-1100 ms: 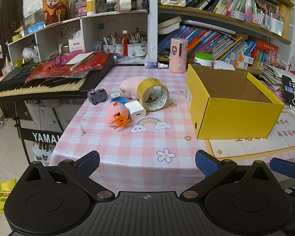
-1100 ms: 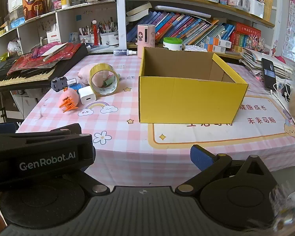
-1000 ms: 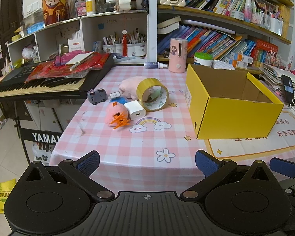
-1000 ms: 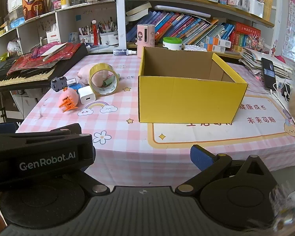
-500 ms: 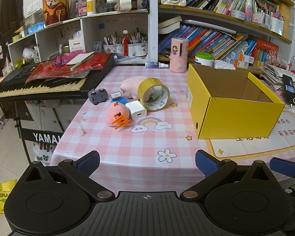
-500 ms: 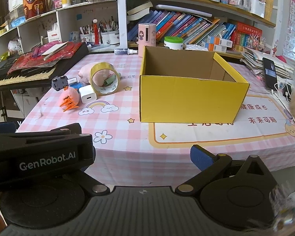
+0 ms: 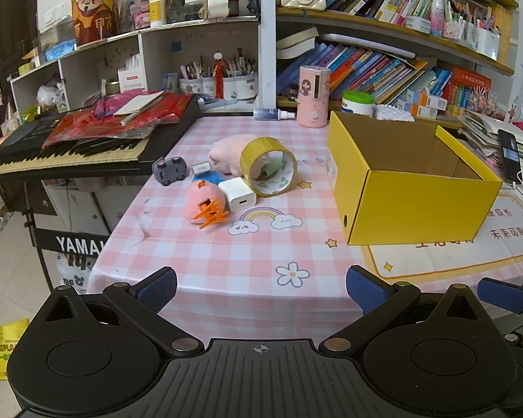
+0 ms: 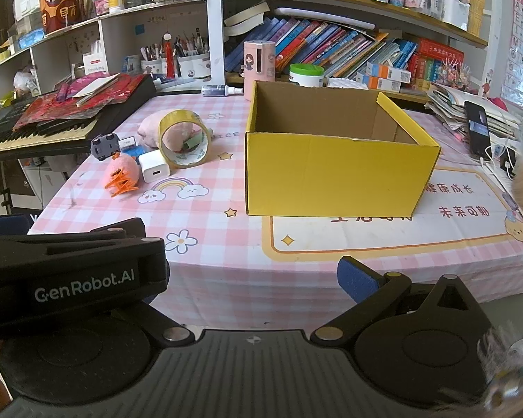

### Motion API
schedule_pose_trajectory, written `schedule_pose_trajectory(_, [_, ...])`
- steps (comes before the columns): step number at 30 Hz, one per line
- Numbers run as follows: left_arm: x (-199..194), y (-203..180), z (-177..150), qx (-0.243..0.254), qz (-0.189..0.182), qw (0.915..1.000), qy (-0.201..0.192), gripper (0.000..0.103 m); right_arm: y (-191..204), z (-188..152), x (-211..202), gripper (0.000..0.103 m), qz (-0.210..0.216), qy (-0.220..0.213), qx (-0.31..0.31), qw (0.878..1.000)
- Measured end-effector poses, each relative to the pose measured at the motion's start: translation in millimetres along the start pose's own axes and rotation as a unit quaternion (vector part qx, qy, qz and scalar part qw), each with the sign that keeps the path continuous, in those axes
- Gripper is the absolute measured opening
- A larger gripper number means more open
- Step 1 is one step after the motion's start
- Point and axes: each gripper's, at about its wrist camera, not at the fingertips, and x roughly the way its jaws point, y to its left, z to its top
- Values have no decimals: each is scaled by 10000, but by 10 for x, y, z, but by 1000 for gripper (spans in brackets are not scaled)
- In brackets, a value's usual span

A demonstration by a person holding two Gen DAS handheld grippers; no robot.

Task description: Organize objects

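An open yellow cardboard box point(image 7: 411, 202) point(image 8: 331, 174) stands empty on the pink checked tablecloth point(image 7: 226, 254). Left of it lies a cluster: a roll of yellow tape point(image 7: 268, 166) point(image 8: 183, 138) on its edge, a pink plush pig point(image 7: 226, 151) behind it, a white charger cube point(image 7: 237, 194) point(image 8: 154, 170), a pink plush chick with orange feet point(image 7: 204, 205) point(image 8: 120, 174), a grey toy car point(image 7: 169, 170) point(image 8: 104, 145) and a small blue item point(image 7: 211, 176). My left gripper point(image 7: 261, 287) is open and empty before the table's front edge. My right gripper point(image 8: 251, 278) is open and empty; the left gripper's body point(image 8: 69, 275) hides its left finger.
A keyboard point(image 7: 69, 153) piled with red papers adjoins the table's left side. Shelves with books, pen cups, a pink dispenser point(image 7: 312, 95) and a green-lidded tub point(image 7: 358, 102) line the back. A phone point(image 8: 477, 129) and cables lie at the far right.
Both views have shifted very slightly; the objects on the table have not moved and both grippers remain open.
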Motion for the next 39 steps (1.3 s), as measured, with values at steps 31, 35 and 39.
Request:
schedule_pose_trajectory(31, [9, 28, 7, 7, 8, 10000, -5, 103, 15, -1, 6, 103, 18, 20, -19, 10000])
schedule_pose_trajectory(35, [10, 27, 7, 6, 9, 10000, -6, 103, 17, 0, 8, 103, 17, 12, -21, 10000])
schedule_pose_trajectory(39, [10, 26, 7, 7, 11, 10000, -7, 103, 18, 4, 9, 103, 17, 14, -22, 10000])
